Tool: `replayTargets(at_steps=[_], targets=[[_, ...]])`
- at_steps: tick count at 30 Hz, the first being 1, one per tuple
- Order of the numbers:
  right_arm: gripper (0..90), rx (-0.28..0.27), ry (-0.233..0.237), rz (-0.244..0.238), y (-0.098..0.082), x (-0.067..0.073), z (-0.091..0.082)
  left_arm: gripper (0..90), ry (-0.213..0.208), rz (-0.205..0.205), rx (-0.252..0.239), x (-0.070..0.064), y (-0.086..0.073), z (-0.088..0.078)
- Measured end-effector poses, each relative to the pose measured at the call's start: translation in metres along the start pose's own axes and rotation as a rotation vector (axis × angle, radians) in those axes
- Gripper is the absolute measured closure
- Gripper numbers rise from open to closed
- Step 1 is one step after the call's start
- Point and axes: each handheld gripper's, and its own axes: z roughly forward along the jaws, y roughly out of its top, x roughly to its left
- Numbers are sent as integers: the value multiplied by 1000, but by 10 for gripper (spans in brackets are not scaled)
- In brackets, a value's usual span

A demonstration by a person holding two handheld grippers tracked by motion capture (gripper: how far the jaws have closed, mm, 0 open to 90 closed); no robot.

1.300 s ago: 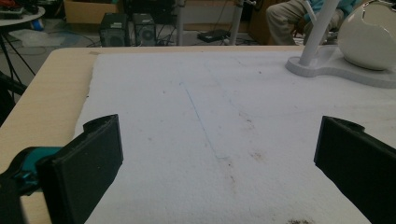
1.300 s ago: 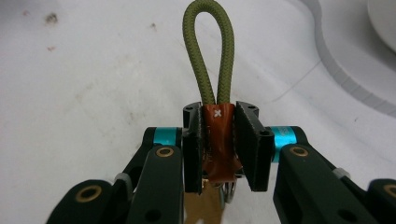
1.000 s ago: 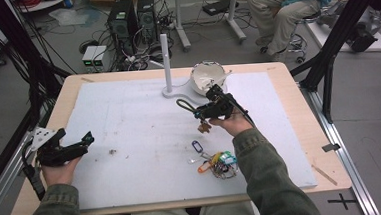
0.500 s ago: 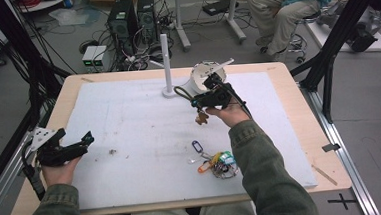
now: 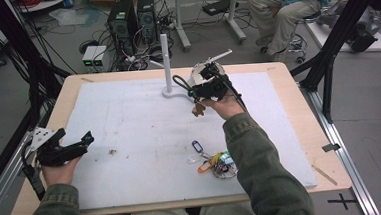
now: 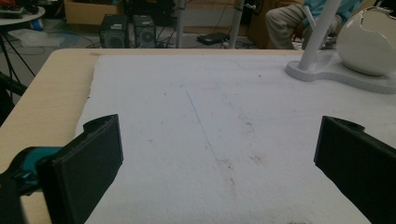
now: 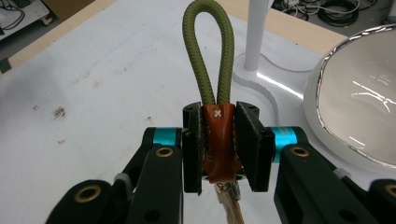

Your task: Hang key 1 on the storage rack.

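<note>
Since the earlier frame, the right gripper [image 5: 193, 94] had risen off the mat and travelled toward the white stand [image 5: 166, 64], carrying a keychain with it; the left gripper [image 5: 80, 143] had kept its place at the near left edge of the table [image 5: 67, 92].

Seen along the right gripper [image 7: 219, 144], its jaws were clamped on the brown leather tab [image 7: 219, 140] of the keychain, with the green cord loop [image 7: 208, 51] standing free above the pads and pointing toward the stand's post [image 7: 259, 32]. From above, the loop [image 5: 179, 81] hung just beside the post, near its base and below its top, and a small brown charm [image 5: 197, 110] dangled under the hand. Whether the loop touched the post could not be told.

By the look of it, the pick-up was done and the carry nearly so. What remained, I judged, was lifting the loop over the post or one of its pegs [image 5: 220, 55], letting it settle, and releasing. A second bunch of keys [image 5: 217, 163] with a blue tag [image 5: 197, 146] lay on the mat [image 5: 129, 116] near the person's right sleeve, apparently not yet dealt with.

The left gripper [image 6: 219, 154] stood wide open and empty above the mat, facing the stand [image 6: 317, 42] and a white bowl-like shell [image 6: 369, 42] beside it.
</note>
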Motion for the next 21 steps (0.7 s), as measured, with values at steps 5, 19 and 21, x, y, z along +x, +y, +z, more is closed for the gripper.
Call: replayTargets(at_steps=[5,19,21], targets=[[726,-1,-17,2,10,3,1,17,-5,1,1,-1,0,1],[726,-14,-14,-18,32,5,3,17,-4,-1,-2,0,0,0],[726,-15,-15,-15,37,5,3,17,-4,-3,-1,0,0,0]])
